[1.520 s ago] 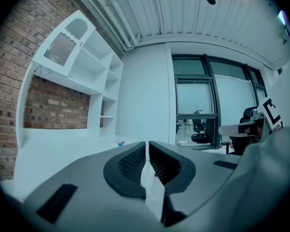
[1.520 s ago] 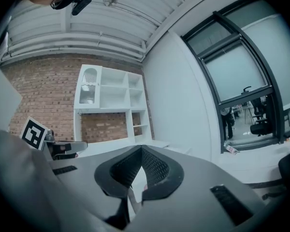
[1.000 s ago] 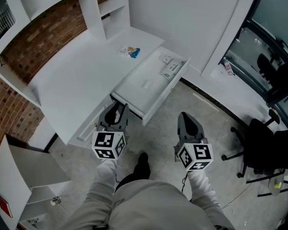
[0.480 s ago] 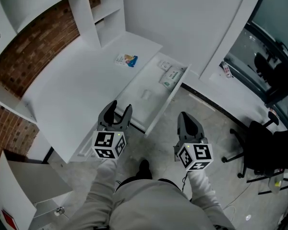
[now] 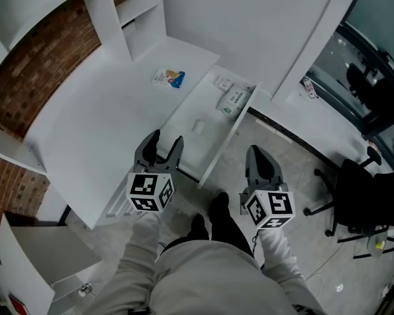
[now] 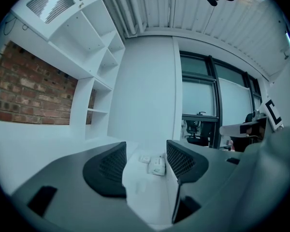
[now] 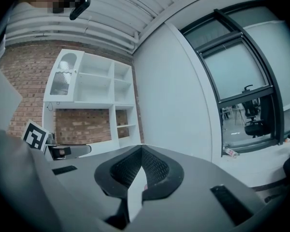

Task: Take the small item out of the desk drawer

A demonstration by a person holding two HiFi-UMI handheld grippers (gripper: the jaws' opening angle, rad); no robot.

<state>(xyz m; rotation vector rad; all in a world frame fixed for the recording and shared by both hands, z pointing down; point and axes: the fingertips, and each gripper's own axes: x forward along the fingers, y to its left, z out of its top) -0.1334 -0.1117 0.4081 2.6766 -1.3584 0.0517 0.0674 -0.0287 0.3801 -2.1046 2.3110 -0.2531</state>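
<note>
Left gripper [image 5: 166, 138] has backed off the drawer [image 5: 231, 128], its jaws have just been opening wide on nothing, right gripper [image 5: 258, 153] is pinched closed and empty, so the drawer's out but the small item [image 5: 222, 83] sits at its far end, ungrabbed.

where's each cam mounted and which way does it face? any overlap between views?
Head view: on the person's head, steeply down on desk and open drawer; shows sleeves, legs, left gripper, right gripper.
Left gripper view: on the left gripper, level along the drawer to its packets; jaws have just been opening, gripping nothing.
Right gripper view: on the right gripper, toward shelves and wall; jaws shut.
Shared: head and left gripper views both show the packets.
</note>
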